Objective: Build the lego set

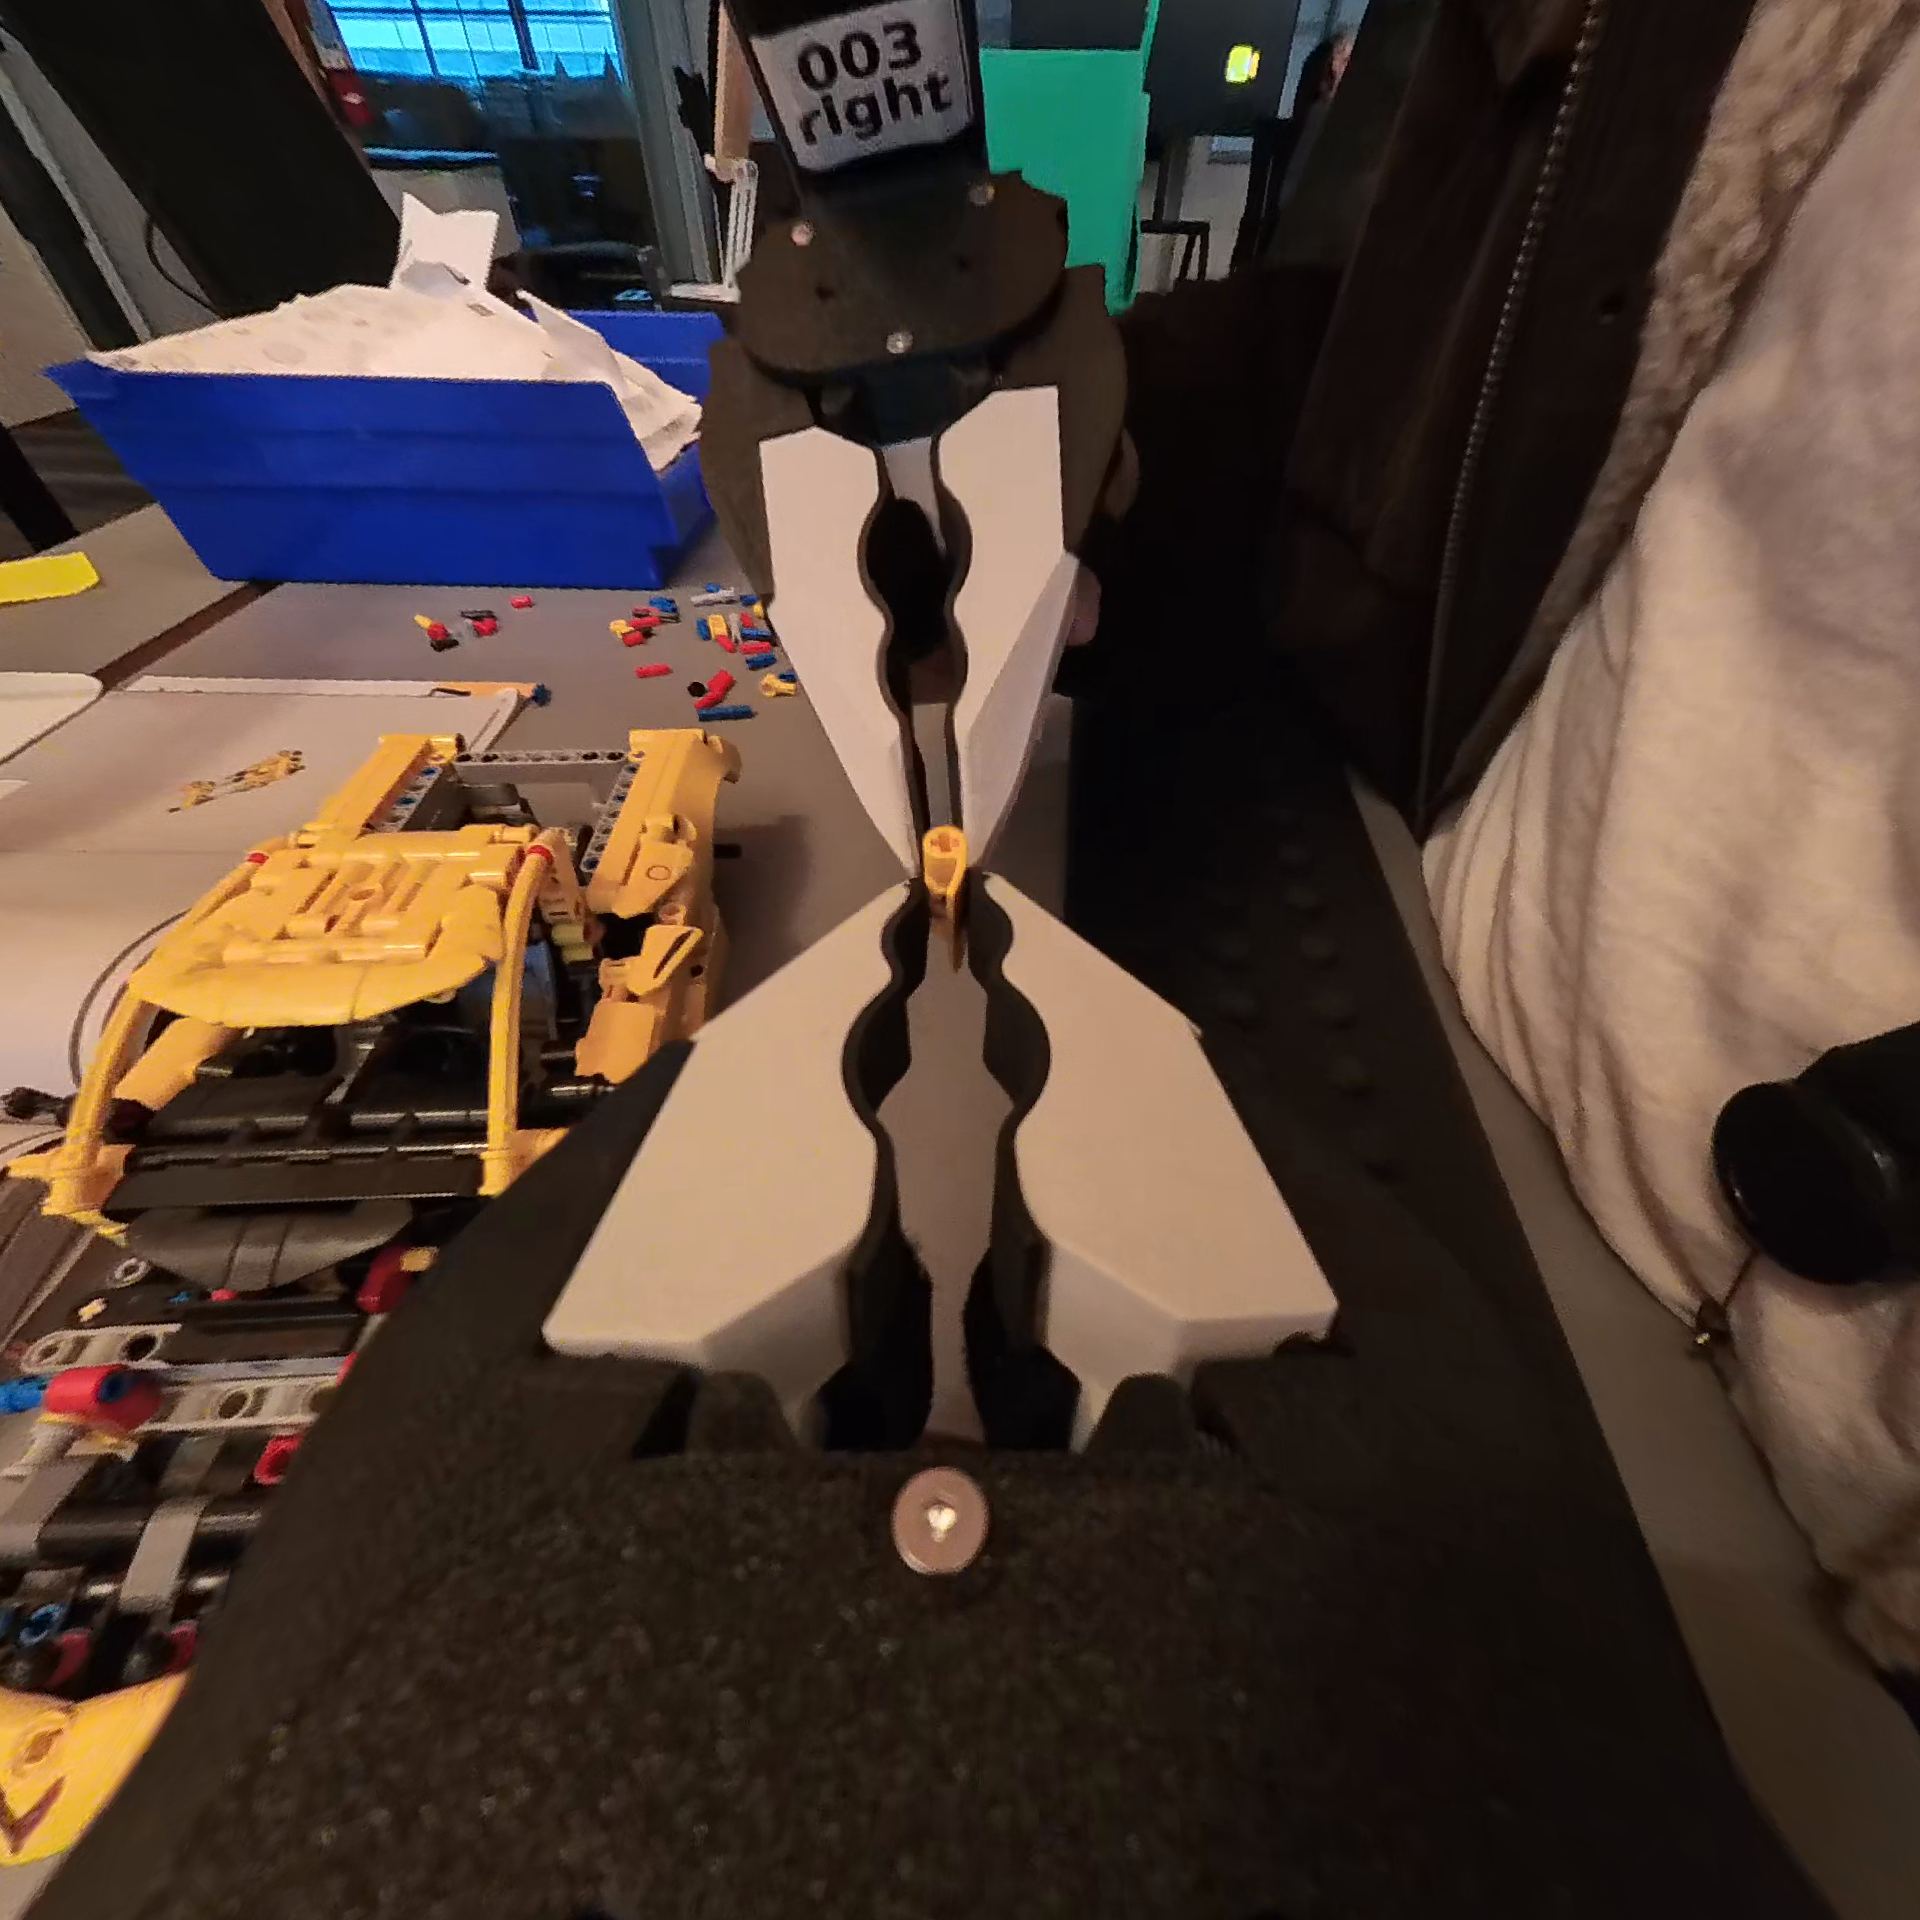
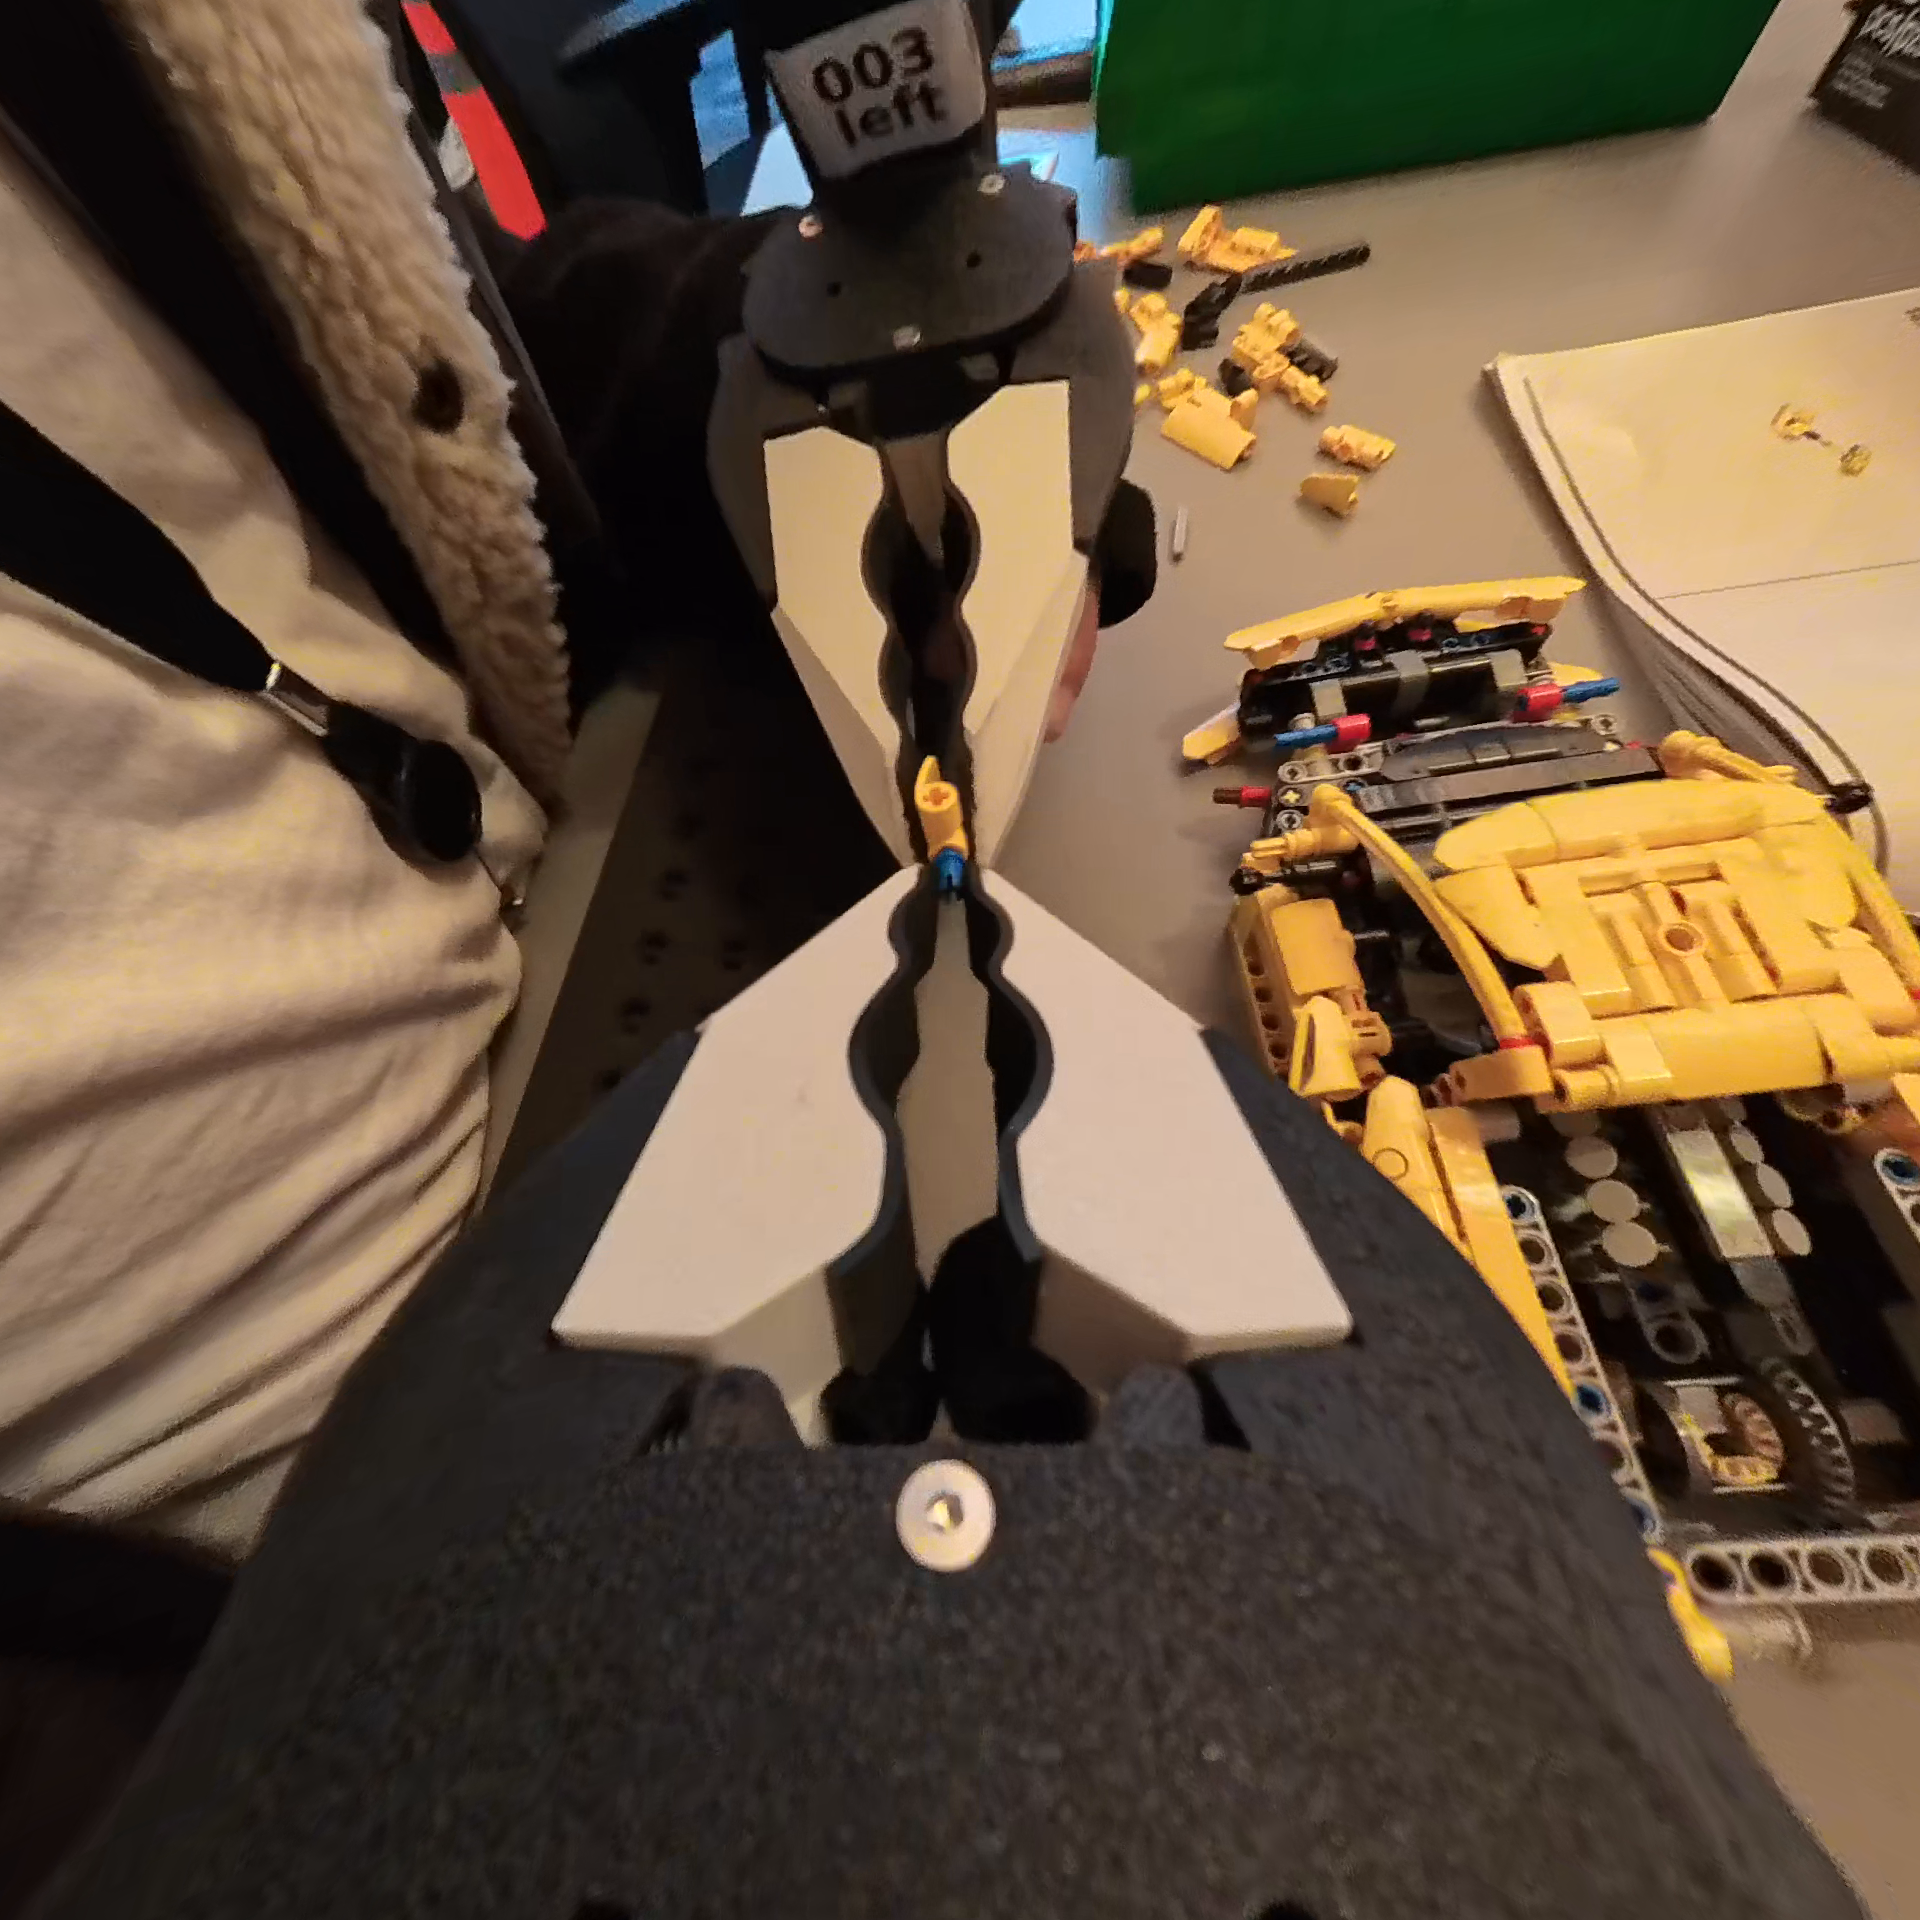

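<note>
In the left wrist view, the left tongs (image 1: 940, 894) point forward with their white fingers drawn together on a small yellow plastic connector piece (image 1: 943, 868), held in the air just off the edge of the grey worktop (image 1: 800, 769). The right tongs (image 1: 935, 831) come in from the opposite side, tip to tip, and their fingers are also pressed together where they meet the same piece. To the left, a half-built yellow and black lego car (image 1: 395, 966) sits on the worktop beside an open white instruction booklet (image 1: 208, 748). Farther back lie scattered small red, blue and yellow pins (image 1: 707, 644) and a blue plastic bin (image 1: 405, 478) filled with crumpled white paper. A person's cream fleece jacket (image 1: 1714, 831) fills the right side.

In the right wrist view, the right tongs (image 2: 948, 878) are clamped on a tiny blue pin (image 2: 948, 868) that touches the bottom of the yellow connector piece (image 2: 938, 810), which the left tongs (image 2: 940, 831) grip from the far side. The lego car (image 2: 1558, 1039) stands on the worktop (image 2: 1122, 831) to the right, well apart from the held parts. Beyond it lie a heap of loose yellow and black bricks (image 2: 1236, 353), the booklet (image 2: 1714, 457) and a green box (image 2: 1403, 94).
</note>
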